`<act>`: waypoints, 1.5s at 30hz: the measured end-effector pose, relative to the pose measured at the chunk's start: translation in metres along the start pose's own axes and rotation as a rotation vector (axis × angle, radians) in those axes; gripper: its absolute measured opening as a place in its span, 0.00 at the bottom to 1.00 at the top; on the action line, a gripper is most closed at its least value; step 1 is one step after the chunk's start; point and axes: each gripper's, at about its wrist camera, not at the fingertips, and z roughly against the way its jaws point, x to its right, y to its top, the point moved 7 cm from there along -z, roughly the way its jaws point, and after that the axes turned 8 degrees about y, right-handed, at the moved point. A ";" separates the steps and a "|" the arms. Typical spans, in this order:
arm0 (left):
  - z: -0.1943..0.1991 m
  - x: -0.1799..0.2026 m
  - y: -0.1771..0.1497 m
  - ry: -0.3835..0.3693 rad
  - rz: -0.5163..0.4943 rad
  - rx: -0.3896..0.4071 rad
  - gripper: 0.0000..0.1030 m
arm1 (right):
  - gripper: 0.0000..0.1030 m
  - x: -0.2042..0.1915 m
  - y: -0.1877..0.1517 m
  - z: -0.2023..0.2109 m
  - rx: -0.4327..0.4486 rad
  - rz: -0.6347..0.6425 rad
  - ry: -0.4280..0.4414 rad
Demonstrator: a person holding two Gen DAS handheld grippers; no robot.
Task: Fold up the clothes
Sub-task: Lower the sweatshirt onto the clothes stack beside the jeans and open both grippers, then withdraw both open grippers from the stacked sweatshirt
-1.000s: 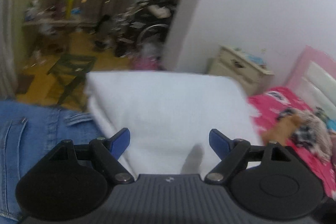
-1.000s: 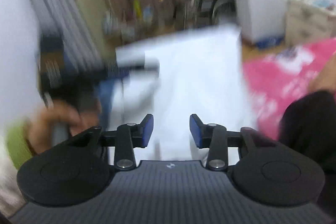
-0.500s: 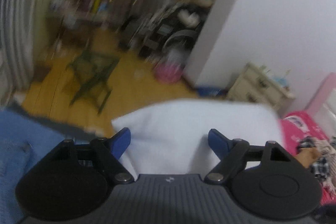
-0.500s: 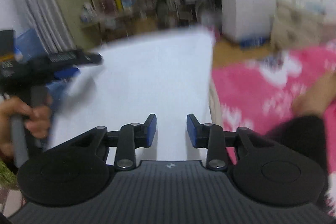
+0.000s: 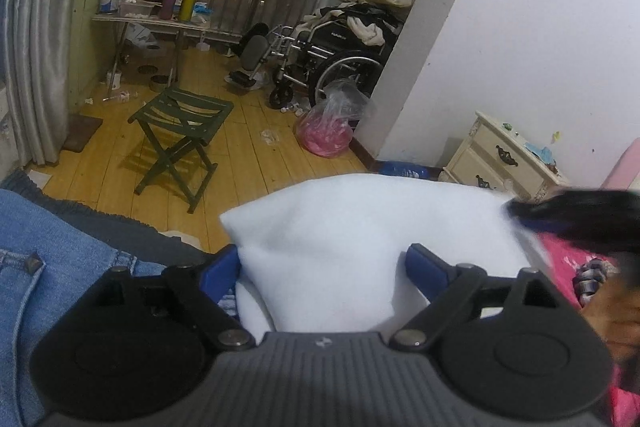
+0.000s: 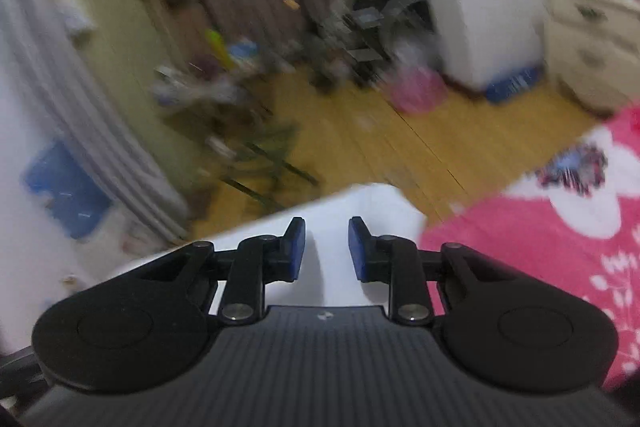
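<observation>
A folded white garment (image 5: 360, 227) lies on the bed ahead of me. My left gripper (image 5: 324, 267) straddles its near end with jaws wide and still opening; the cloth sits between the blue pads, unpinched. Blue jeans (image 5: 40, 267) lie to the left. In the right wrist view, the right gripper (image 6: 326, 251) hovers over the white garment (image 6: 360, 203) near its right corner. Its jaws are closing, a gap still shows between the pads, and nothing is pinched. That gripper shows as a dark blur (image 5: 576, 219) at the right of the left wrist view, with a hand (image 5: 616, 311) below.
A pink patterned bedsheet (image 6: 540, 247) spreads to the right. Beyond the bed's edge is wooden floor with a green folding stool (image 5: 180, 119), a wheelchair (image 5: 320, 59) piled with clothes, a pink plastic bag (image 5: 328, 135) and a cream nightstand (image 5: 500, 159).
The right gripper has swept right across the white garment to its right corner while its jaws narrowed. The left gripper pulled back a little and its jaws widened.
</observation>
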 end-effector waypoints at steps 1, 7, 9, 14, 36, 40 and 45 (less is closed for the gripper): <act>0.000 0.000 0.000 0.003 -0.002 -0.001 0.90 | 0.13 0.014 0.000 -0.008 -0.005 -0.048 -0.012; 0.020 0.000 0.010 0.037 -0.004 0.040 0.83 | 0.18 0.038 -0.011 0.072 0.086 -0.149 -0.064; 0.045 0.006 0.017 0.019 -0.026 0.082 0.84 | 0.18 0.027 -0.022 0.114 0.096 -0.086 -0.069; 0.110 0.037 0.000 -0.169 -0.155 0.052 0.86 | 0.19 -0.026 -0.085 0.173 0.014 0.077 -0.029; 0.144 0.075 -0.118 0.081 -0.349 -0.116 0.80 | 0.19 -0.073 -0.201 0.137 -0.269 0.141 -0.043; 0.168 0.077 -0.103 0.077 -0.300 -0.129 0.82 | 0.19 -0.080 -0.186 0.184 -0.239 0.192 -0.076; 0.218 0.087 -0.077 -0.032 -0.216 -0.078 0.95 | 0.20 -0.114 -0.134 0.277 -0.170 0.364 -0.109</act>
